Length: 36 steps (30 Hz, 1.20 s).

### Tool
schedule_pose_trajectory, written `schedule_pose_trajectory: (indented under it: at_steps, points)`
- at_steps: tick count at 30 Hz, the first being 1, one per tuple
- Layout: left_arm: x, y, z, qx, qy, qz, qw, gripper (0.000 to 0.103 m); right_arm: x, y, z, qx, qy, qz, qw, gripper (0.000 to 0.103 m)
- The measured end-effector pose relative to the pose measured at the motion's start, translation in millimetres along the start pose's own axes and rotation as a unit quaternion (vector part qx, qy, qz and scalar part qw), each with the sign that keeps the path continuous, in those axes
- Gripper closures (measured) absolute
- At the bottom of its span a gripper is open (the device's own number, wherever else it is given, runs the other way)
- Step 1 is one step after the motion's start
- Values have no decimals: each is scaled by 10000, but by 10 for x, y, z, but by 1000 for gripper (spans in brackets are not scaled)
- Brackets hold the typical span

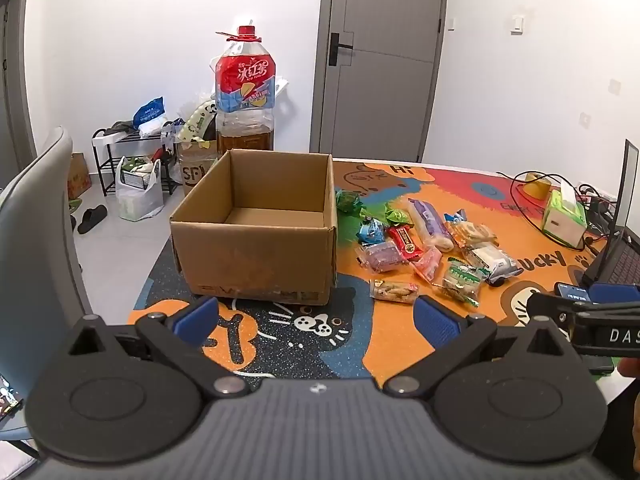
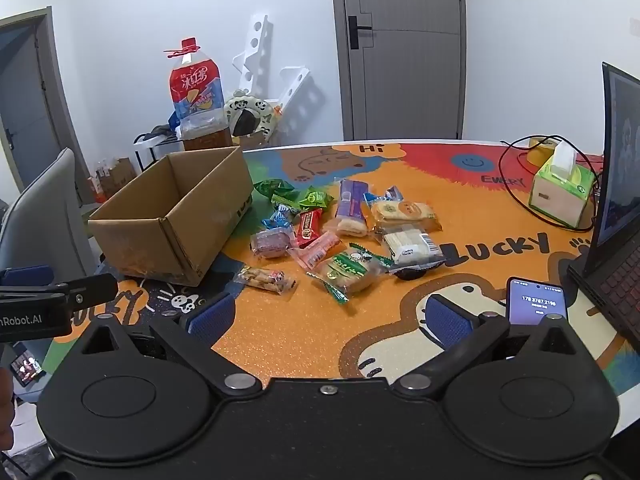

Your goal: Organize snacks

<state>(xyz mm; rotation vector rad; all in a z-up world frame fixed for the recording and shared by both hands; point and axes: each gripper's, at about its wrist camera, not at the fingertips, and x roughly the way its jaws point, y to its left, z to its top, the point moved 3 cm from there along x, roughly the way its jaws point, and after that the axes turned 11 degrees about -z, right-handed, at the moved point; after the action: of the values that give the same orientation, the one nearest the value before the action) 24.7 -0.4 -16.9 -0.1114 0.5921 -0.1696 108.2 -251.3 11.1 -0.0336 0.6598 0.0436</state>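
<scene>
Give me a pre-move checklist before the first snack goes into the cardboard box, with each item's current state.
1. Open brown cardboard box has room inside: ok, its floor is bare.
2. Left hand-held gripper is open and holds nothing: ok.
3. Right hand-held gripper is open and holds nothing: ok.
4. Nearest snack, the clear packet of tan nut pieces, lies apart from the pile and is reachable: ok.
5. Green-labelled biscuit packet is free to lift: cannot tell, as it touches the white wafer packet.
6. Black smartphone with lit screen is out of the way: not ok, as it lies close beside the right gripper.
</scene>
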Motion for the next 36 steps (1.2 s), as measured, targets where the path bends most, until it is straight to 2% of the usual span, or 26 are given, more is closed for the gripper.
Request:
schedule_pose_trajectory:
  at_steps: [7,36]
  points:
    - [-11,-54,94,48,31,28,10000,0,-12,-5,13,-24,-30,-18,10000,0]
    - [-88,25,76,-9,-94,-4,10000,0,-29,10,31,-60,-102,-5,9999,0]
